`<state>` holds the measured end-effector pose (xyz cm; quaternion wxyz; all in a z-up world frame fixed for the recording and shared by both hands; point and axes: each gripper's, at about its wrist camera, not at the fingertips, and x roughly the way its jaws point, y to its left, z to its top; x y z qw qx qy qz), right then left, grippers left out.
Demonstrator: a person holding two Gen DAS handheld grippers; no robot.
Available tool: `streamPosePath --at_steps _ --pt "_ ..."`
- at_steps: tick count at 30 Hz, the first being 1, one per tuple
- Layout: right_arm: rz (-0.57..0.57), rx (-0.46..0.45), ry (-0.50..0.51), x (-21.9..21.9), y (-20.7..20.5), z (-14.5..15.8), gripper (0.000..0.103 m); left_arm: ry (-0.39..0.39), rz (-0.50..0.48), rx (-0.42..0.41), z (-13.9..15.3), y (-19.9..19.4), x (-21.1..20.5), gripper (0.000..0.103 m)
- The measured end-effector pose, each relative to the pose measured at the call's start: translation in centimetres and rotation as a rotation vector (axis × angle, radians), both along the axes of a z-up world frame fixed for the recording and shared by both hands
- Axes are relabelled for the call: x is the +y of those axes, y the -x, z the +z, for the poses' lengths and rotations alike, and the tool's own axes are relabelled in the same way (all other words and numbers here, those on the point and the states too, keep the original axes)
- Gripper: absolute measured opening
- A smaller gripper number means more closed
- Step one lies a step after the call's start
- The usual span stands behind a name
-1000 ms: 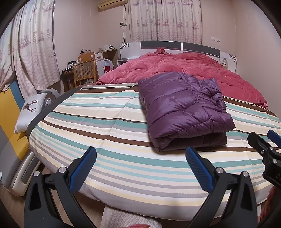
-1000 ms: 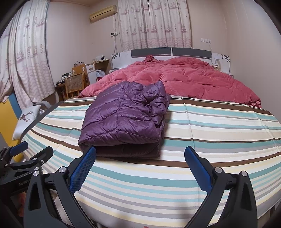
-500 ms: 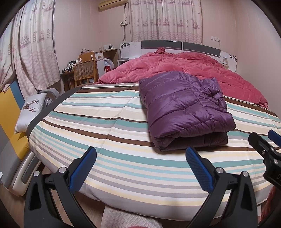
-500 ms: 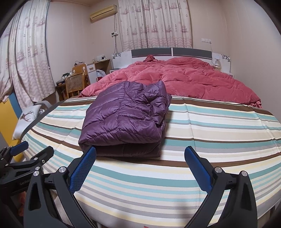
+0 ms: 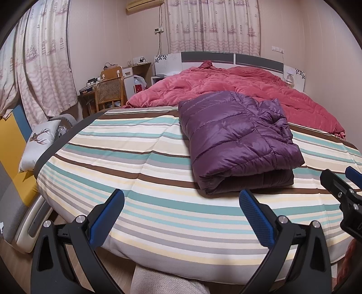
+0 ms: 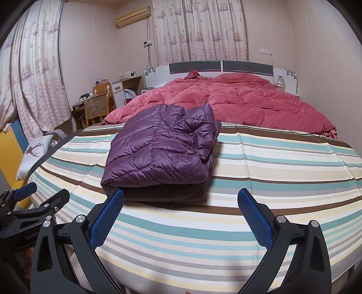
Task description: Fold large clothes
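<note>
Both grippers are spread wide and hold nothing. Left gripper (image 5: pixel 181 203): blue-padded fingers (image 5: pixel 255 217) apart, hovering over the near edge of the striped bedspread (image 5: pixel 135 171), clear of the garment. Right gripper (image 6: pixel 179 203): fingers (image 6: pixel 253 214) equally apart; in its own view the left pad overlaps the near corner of the jacket, but contact cannot be confirmed. Each gripper appears at the margin of the other's view, the right one at the right edge of the left wrist view and the left one at the lower left of the right wrist view.

Purple quilted jacket (image 6: pixel 163 153): folded into a compact rectangular stack, lying flat on the bedspread, folded edge toward the grippers, looser crumpled layers along its right side. Its far end reaches the edge of the red comforter (image 6: pixel 248 106).

Red comforter: bunched over the far half of the bed, up to the grey-and-white headboard (image 6: pixel 217 66).

Surroundings: wicker-backed chair (image 5: pixel 109 92) and a cluttered desk left of the bed; a pillow with a deer print (image 5: pixel 37 140) on a seat beside the bed's left edge; patterned curtains (image 6: pixel 199 29) behind the headboard and along the left wall; an air-conditioning unit (image 6: pixel 133 15) high on the wall.
</note>
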<state>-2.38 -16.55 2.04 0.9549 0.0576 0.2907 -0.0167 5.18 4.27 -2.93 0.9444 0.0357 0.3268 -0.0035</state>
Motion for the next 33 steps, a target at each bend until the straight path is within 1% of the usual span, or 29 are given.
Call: streamPosePath --at_steps 5,13,14,17,18,24,28,33 --pt "0.0 0.003 -0.001 0.0 -0.1 0.0 0.1 -0.004 -0.007 0.003 -0.1 0.0 -0.2 0.101" --pt "-0.001 0.011 -0.009 0.0 -0.1 -0.1 0.1 0.039 0.004 0.026 -0.3 -0.1 0.3 0.101" --pt "-0.002 0.011 -0.012 -0.1 0.0 -0.1 0.1 0.036 0.007 0.021 -0.3 -0.1 0.4 0.101" --pt "-0.005 0.015 -0.017 -0.1 -0.1 -0.2 0.1 -0.01 0.006 0.007 -0.5 0.0 -0.1 0.101" --pt "-0.007 0.015 -0.019 -0.2 -0.1 -0.2 0.1 -0.012 0.005 0.008 -0.4 0.0 -0.2 0.101" --pt "-0.008 0.017 -0.026 -0.3 0.0 -0.3 0.1 0.007 0.013 0.037 -0.5 -0.4 0.1 0.101" --pt "-0.008 0.021 -0.026 -0.3 0.0 -0.3 0.1 0.038 0.012 0.068 -0.6 -0.8 0.3 0.101" --pt "-0.013 0.035 -0.028 -0.6 -0.3 -0.8 0.1 0.028 -0.001 0.077 -1.2 -1.1 0.1 0.101"
